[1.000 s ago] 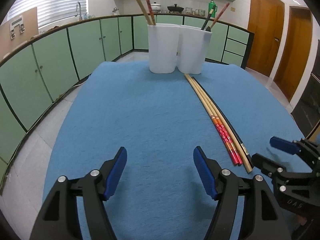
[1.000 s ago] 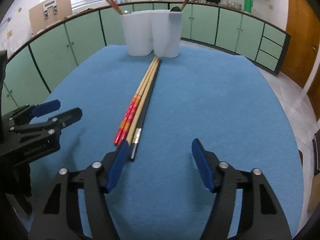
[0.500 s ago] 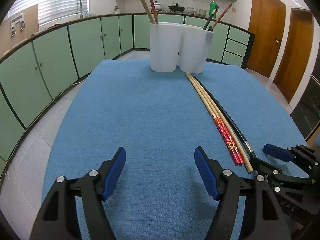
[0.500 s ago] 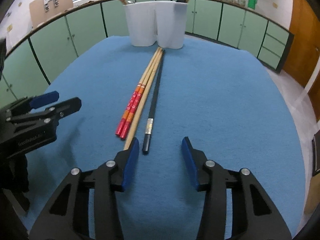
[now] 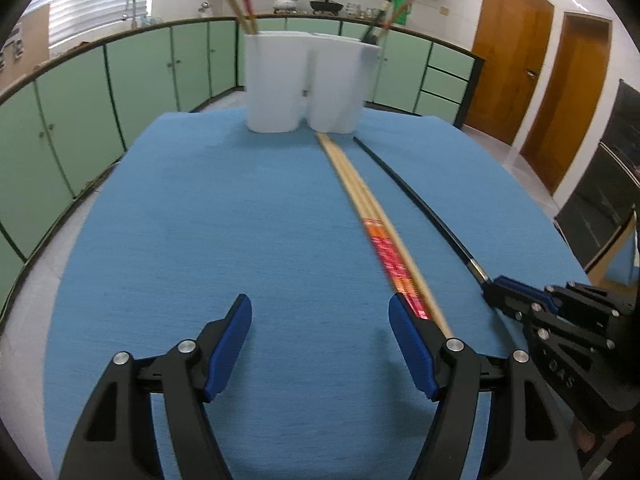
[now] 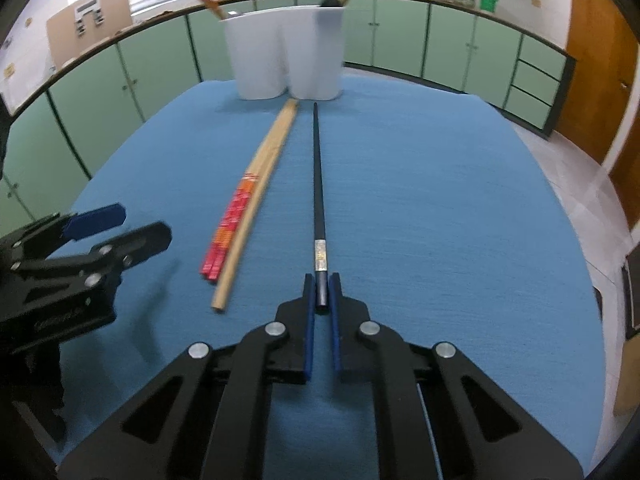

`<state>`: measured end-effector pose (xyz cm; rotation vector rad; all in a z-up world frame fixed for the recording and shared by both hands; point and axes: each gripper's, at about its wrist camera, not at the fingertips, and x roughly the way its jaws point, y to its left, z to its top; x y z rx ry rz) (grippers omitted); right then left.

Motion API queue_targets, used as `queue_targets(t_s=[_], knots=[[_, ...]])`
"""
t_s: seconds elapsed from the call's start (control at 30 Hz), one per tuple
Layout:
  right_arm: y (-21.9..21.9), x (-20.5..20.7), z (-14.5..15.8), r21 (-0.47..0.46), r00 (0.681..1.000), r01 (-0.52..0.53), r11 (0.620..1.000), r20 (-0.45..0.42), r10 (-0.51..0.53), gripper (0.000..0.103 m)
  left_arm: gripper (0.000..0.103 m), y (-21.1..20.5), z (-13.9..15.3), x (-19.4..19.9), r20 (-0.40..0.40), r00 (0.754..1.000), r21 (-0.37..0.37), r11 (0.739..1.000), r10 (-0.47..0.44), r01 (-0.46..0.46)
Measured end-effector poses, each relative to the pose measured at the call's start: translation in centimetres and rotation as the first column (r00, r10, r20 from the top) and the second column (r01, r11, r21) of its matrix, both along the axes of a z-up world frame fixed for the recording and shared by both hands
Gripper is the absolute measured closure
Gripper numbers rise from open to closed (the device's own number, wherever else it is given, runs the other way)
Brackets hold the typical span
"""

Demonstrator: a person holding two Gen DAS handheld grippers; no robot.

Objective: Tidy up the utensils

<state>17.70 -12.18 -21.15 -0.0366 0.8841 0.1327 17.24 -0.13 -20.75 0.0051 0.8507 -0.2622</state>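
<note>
Since half a second ago, your right gripper [image 6: 319, 295] has been closing in, and its fingers [image 6: 308, 312] are now pinching the near butt end of the black chopstick [image 6: 317, 184], which has been pulled sideways, clear of the other sticks. That stick is lying flat on the blue bench [image 6: 440, 200], its long axis running straight ahead of your right fingers, with its far tip pointing at the foot of the white holder [image 6: 286, 56]. It is not quite touching the holder's base.

To its left, the wooden chopsticks [image 6: 256, 196] and the red-ended pair [image 6: 226, 232] are lying side by side, angled toward the same holder.

Your left gripper [image 5: 320, 344] is hovering with its fingers spread wide and holding nothing; its right finger [image 5: 412, 352] is sitting just beside the red ends of that bundle [image 5: 396, 264].

So the right hand is owning the black stick. The coming move probably turns on that alignment: you are gripping at the very end, so the long shaft will likely droop or swing as you are lifting it toward a compartment.
</note>
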Motion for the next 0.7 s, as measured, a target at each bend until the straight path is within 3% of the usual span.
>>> queue_targets(t_s=[0.53,0.67,0.7], knots=[[-2.3,0.2,-0.3,0.035,0.999,0.034,0.999,0.000,-0.034,0.097,0.031,-2.9,-0.8,0.3,-0.032,0.999,0.057,0.998,-0.030,0.032],[-2.5,0.2,-0.3,0.040,1.000,0.028,0.999,-0.001,-0.028,0.097,0.031,-2.1,-0.9,0.6,-0.031,0.999,0.075,0.997,0.018,-0.016],[-2.5,0.2,-0.3,0.040,1.000,0.026,0.999,-0.001,-0.026,0.097,0.033,-1.8,-1.0,0.7,-0.032,0.999,0.109,0.993,0.043,-0.040]])
